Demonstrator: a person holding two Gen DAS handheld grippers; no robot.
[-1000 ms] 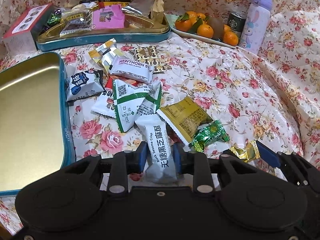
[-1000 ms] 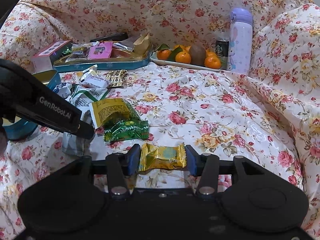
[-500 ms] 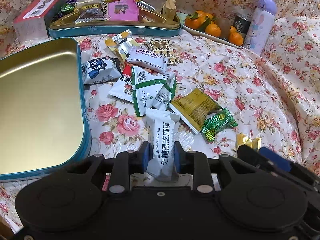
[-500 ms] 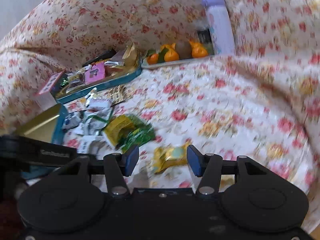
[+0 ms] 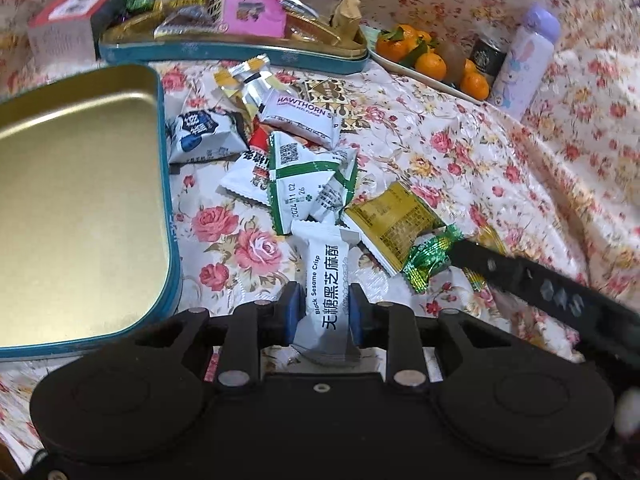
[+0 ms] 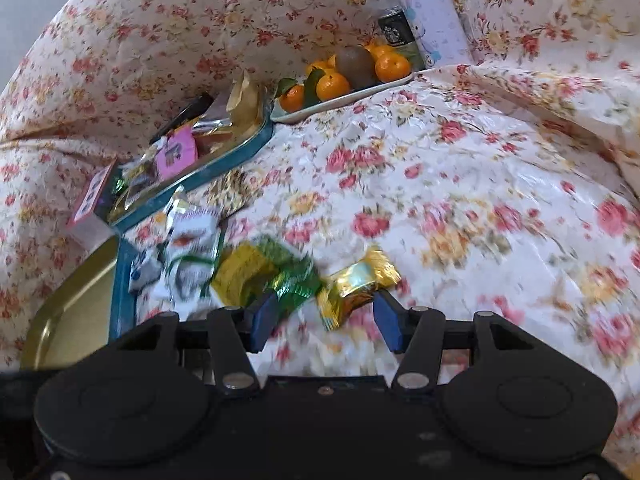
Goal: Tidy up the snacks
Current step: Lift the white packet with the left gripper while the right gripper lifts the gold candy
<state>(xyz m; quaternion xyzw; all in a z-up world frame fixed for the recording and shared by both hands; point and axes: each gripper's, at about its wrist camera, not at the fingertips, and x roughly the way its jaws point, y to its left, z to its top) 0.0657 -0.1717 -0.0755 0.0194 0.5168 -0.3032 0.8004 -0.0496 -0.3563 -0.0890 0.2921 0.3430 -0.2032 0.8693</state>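
My left gripper (image 5: 324,312) is shut on a white black-sesame-crisp packet (image 5: 326,280), and its jaws are opening. The packet stands upright between the blue pads, just right of the empty gold tin (image 5: 173,240). Beyond it lies a pile of snacks: a green-and-white packet (image 5: 308,184), a hawthorn packet (image 5: 300,116), an olive-yellow packet (image 5: 392,228) and a green candy (image 5: 430,256). My right gripper (image 6: 325,320) is open over the cloth. A gold-wrapped candy (image 6: 356,284) lies tilted just ahead of its pads, untouched. One of its fingers (image 5: 504,268) reaches in from the right.
A second teal tin (image 5: 240,56) heaped with snacks stands at the back, with a red-topped box (image 5: 64,24) to its left. A plate of tangerines (image 5: 436,66), a dark can (image 5: 486,54) and a lilac bottle (image 5: 524,60) stand at the back right. Floral cloth covers everything.
The right gripper has rolled, widened and let go of the gold candy, which now lies tilted on the cloth. The left gripper keeps the white packet and has shifted slightly toward the empty tin.
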